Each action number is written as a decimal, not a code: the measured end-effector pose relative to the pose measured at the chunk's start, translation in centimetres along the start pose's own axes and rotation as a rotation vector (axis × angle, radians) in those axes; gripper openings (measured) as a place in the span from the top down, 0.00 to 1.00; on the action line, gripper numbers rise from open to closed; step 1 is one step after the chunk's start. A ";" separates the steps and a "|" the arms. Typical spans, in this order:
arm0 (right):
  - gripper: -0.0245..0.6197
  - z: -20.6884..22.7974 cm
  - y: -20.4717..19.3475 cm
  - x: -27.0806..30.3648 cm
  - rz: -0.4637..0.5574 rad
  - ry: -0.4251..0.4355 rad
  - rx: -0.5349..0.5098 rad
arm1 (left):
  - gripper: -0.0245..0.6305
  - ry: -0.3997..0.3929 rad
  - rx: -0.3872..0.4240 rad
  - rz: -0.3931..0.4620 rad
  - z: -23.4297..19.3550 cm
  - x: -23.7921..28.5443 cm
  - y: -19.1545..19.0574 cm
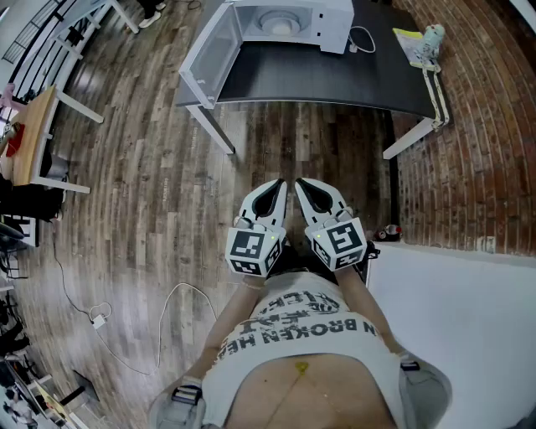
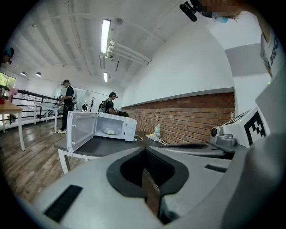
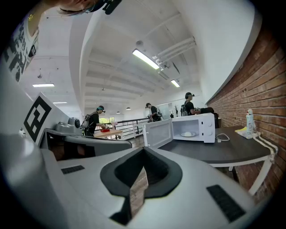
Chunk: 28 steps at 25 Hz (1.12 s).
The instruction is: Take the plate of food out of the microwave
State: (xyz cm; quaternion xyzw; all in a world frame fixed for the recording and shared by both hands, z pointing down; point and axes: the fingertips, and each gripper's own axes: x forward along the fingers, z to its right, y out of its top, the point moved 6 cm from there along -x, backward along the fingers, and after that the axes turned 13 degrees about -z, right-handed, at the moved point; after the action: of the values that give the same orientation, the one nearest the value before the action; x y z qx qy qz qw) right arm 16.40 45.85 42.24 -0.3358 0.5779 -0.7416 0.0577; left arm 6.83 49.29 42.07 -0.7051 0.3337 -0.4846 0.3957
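Observation:
A white microwave stands on a dark table with its door swung open to the left. Inside it sits a white plate with pale food, also seen as the plate in the left gripper view and the plate in the right gripper view. My left gripper and right gripper are side by side close to my body, far short of the table. Both point toward the microwave, jaws closed together and holding nothing.
A small bottle and a yellow paper lie at the table's right end. A brick wall runs along the right. A cable trails over the wooden floor at the left. People stand far behind the microwave.

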 end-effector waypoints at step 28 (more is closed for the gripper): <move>0.95 9.3 2.9 6.6 0.029 0.001 0.079 | 0.95 -0.051 -0.044 0.011 -3.8 9.5 4.9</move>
State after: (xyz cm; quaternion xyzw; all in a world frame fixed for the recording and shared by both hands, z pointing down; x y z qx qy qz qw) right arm 15.68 34.21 43.48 -0.3246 0.5531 -0.7630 0.0812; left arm 5.74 37.99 42.60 -0.7240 0.3380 -0.4569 0.3909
